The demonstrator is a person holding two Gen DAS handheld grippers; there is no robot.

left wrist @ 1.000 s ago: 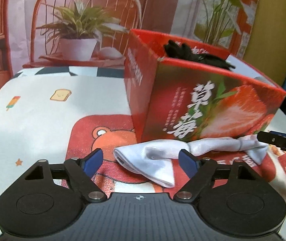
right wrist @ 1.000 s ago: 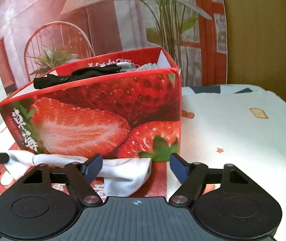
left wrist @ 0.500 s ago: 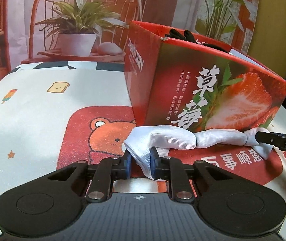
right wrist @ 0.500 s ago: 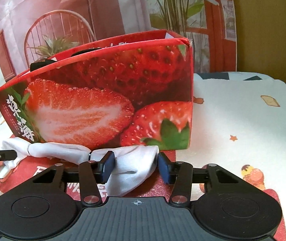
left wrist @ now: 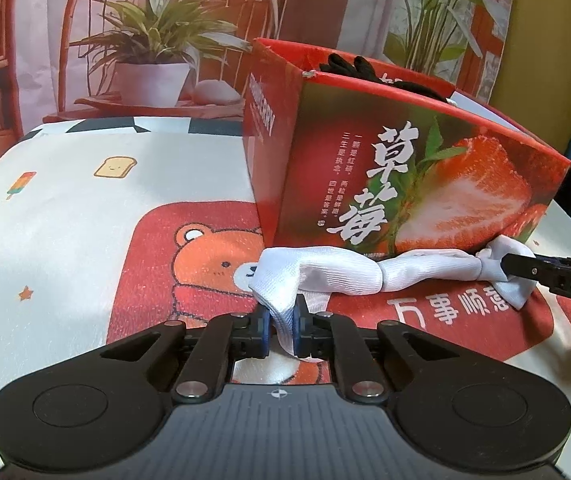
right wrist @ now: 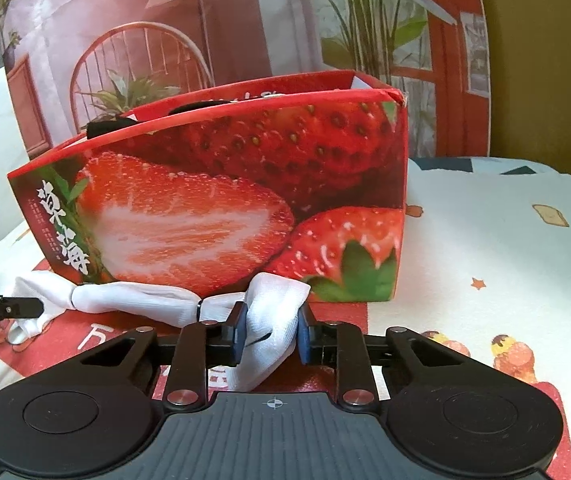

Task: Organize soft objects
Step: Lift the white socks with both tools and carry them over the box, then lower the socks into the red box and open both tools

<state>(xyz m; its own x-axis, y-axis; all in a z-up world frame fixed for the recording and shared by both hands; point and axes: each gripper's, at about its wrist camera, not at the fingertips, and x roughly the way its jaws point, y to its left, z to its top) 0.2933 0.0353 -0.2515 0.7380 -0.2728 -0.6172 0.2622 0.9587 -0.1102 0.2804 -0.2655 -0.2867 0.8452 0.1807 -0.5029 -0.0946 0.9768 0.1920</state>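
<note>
Black tool [left wrist: 281, 330] (ribbed body), blue pads [left wrist: 262, 330], silver screws.

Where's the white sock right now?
The twisted white fabric sock lies on the red bear-print cloth along the front foot of the red strawberry cardboard box, one end in the left tongs, the other in the closing right tongs.

Low wrist views, shared box [left wrist: 405, 168]

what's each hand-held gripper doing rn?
Left hand-held gripper: shut on one end of the white sock.
Right hand-held gripper: jaws closing, pads pressing the sock's other end.
</note>
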